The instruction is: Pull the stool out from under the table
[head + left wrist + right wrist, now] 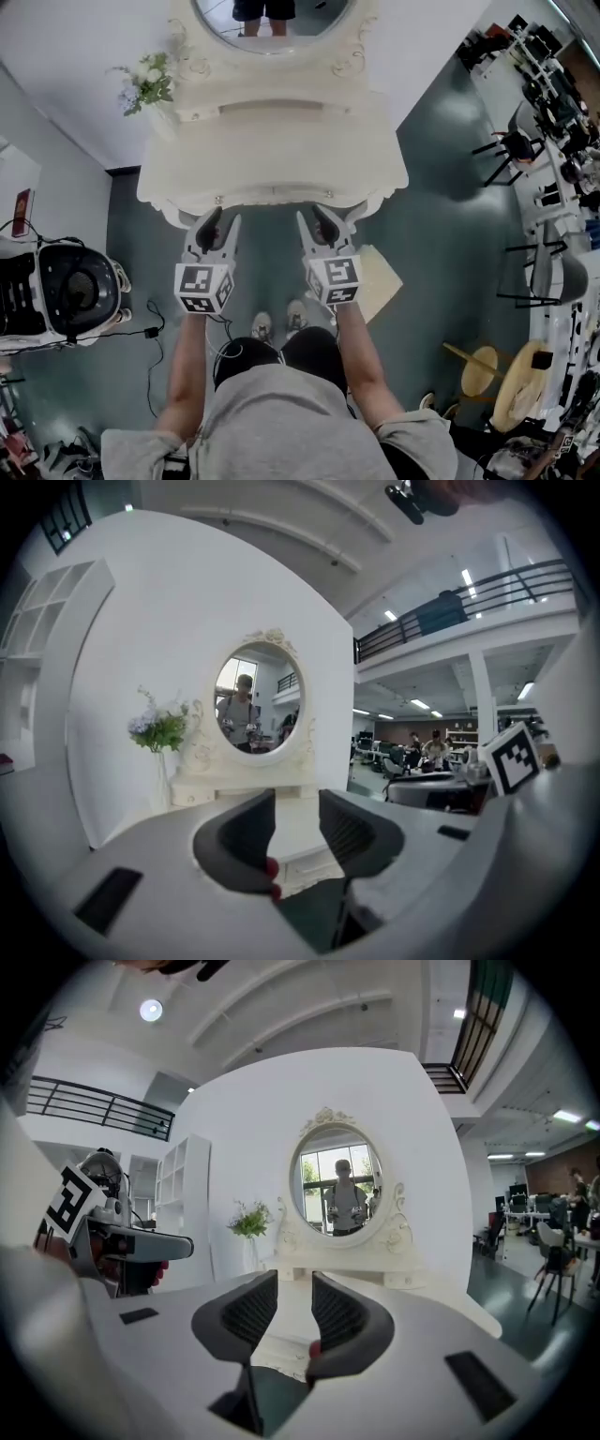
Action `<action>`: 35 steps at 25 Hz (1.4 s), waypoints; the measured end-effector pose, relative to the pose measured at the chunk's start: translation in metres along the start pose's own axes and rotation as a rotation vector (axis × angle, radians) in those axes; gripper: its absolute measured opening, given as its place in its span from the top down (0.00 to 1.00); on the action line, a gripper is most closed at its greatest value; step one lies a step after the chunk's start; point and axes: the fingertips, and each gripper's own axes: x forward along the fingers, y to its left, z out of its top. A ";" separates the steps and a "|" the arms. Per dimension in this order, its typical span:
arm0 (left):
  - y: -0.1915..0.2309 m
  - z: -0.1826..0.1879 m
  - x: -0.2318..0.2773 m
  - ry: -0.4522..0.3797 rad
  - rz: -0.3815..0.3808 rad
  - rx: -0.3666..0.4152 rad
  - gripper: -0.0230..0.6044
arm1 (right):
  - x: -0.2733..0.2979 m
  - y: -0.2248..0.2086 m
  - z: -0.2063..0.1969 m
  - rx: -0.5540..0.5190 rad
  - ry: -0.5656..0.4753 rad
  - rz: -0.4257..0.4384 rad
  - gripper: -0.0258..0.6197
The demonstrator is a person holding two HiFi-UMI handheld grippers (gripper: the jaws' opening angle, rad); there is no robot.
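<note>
Head view, looking steeply down: a person is holding the L tool (217, 225) and R tool (321, 223) side by side. Both are pointing at the front edge of a cream counter (272, 155) w/ an oval mirror (272, 19) at its back.

Both tools are hanging released, jaws standing a little apart w/ nothing btwn them. Only the counter top is showing through each gap.

What looks to be the stool (382, 279), a pale cream seat, is sitting on the grey-green floor (441, 244). It's lying just to the right of the R tool and is partly hidden behind it. It's in front of the counter, not tucked under it, and neither tool is gripping it.

One of the person's shoes (262, 326) is showing btwn the arms.

The two gripper views aren't showing the stool or the floor beside it. Instead they're facing the mirror head-on, w/ the person's reflection in it and flowers (248, 1220) standing on the counter's left side. The L gripper view is also catching the R tool's marker cube (514, 757) at its right edge. The R gripper view is catching the L tool at its left edge.
</note>
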 end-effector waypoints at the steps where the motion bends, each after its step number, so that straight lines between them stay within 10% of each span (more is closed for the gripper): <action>1: 0.006 0.005 -0.007 -0.007 0.015 -0.003 0.73 | 0.002 0.007 0.006 -0.009 -0.005 0.003 0.77; 14: 0.033 0.048 -0.050 -0.072 0.125 0.022 0.87 | -0.004 0.046 0.062 -0.053 -0.058 0.039 0.91; 35: 0.026 0.048 -0.037 -0.061 0.102 0.028 0.92 | -0.007 0.031 0.064 -0.048 -0.062 -0.013 0.93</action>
